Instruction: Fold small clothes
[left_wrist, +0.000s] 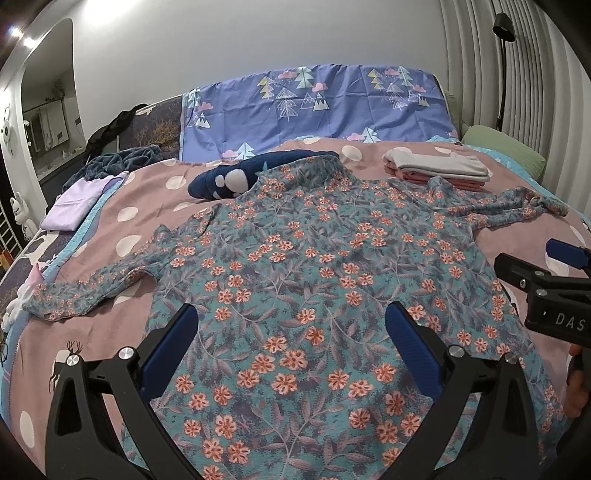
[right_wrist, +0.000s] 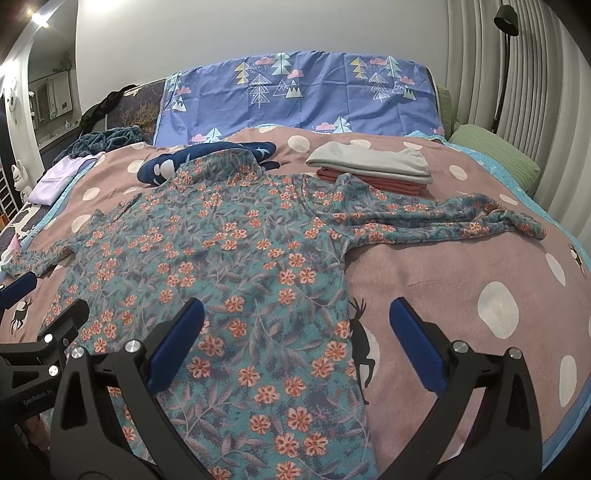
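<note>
A teal long-sleeved top with orange flowers (left_wrist: 295, 266) (right_wrist: 221, 258) lies spread flat on the pink bedspread (left_wrist: 140, 314), collar at the far end, both sleeves stretched out sideways. My left gripper (left_wrist: 291, 325) hovers open above the top's lower middle, nothing between its blue pads. My right gripper (right_wrist: 297, 321) is open too, above the top's lower right edge, one pad over the fabric and the other over the bedspread (right_wrist: 461, 277). The right gripper (left_wrist: 546, 266) also shows at the right edge of the left wrist view.
A stack of folded clothes (right_wrist: 373, 170), grey on top of rust red, sits at the far right by the right sleeve (right_wrist: 461, 218). A navy spotted garment (left_wrist: 229, 177) lies behind the collar. A lilac folded piece (left_wrist: 74, 203) rests at the far left. A green pillow (right_wrist: 495, 155) lies far right.
</note>
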